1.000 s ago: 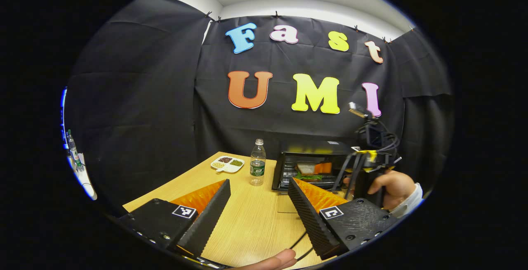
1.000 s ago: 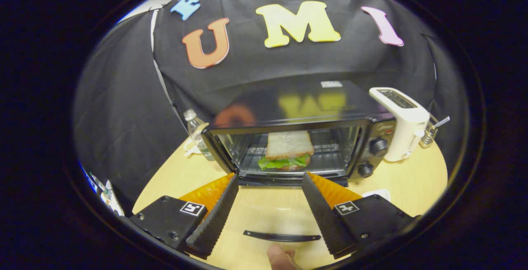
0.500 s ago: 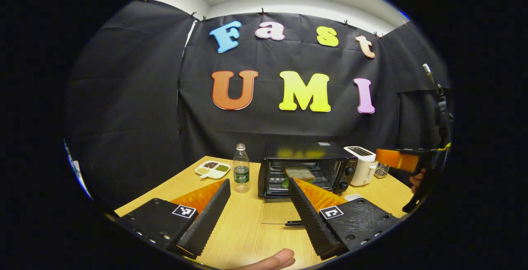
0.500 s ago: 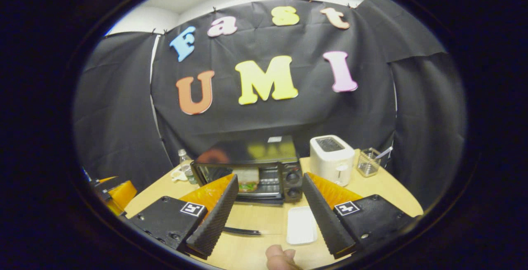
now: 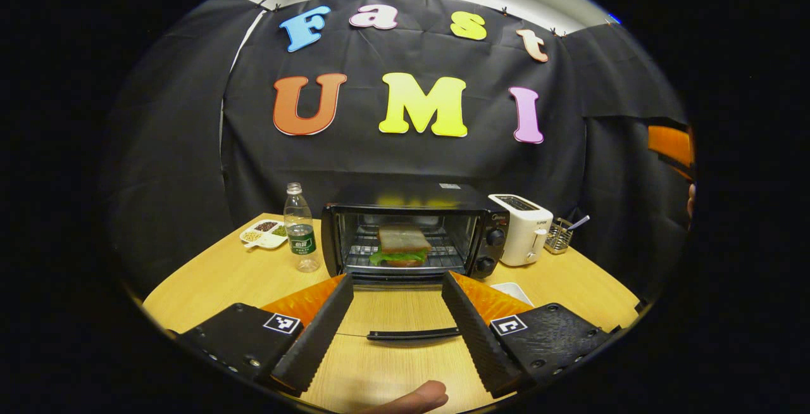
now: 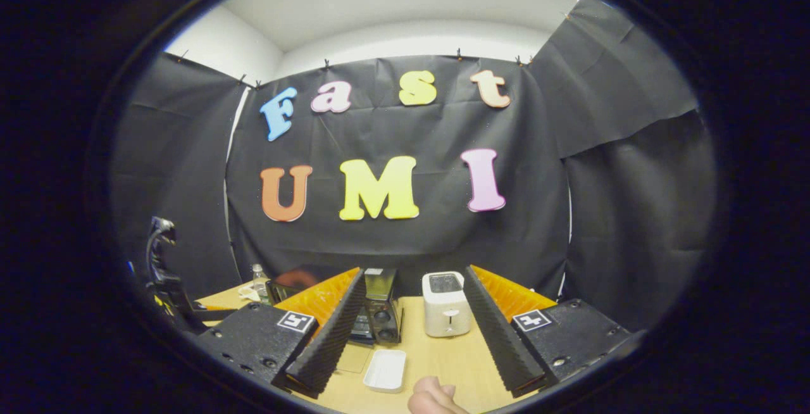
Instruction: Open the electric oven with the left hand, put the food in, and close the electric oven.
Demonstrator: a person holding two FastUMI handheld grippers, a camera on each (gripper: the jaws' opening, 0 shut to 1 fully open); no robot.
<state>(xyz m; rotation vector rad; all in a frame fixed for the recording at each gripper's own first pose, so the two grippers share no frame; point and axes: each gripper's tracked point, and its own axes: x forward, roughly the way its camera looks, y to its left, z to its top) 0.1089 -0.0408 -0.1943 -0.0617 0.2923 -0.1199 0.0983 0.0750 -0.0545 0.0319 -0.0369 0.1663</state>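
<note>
The table (image 5: 209,281) carried everything, and the electric oven (image 5: 414,230) stood near its back edge, straight ahead of my left tool (image 5: 395,325). The oven's glass door (image 5: 405,313) lay flat and open toward me, and its long dark handle (image 5: 412,334) ran side to side, right between the two spread fingers of that tool. Both fingers stood wide apart and held nothing.

The sandwich (image 5: 402,246) sat on the rack inside the oven, bread on top and green leaf under it. So I judged the food step done and only the closing left.

My right tool (image 6: 408,338) was open and empty too. It pointed high at the wall, with the white toaster (image 6: 446,303) between its fingers and the oven off to its left side. A small white tray (image 6: 386,370) lay on the table below it.

The left tool was the nearer one to the door, and lined up with it. I thought the next move was to get under the handle and lift the door up and away from me. The handle's long side lay across my fingers, so I would need to come in low.
</note>
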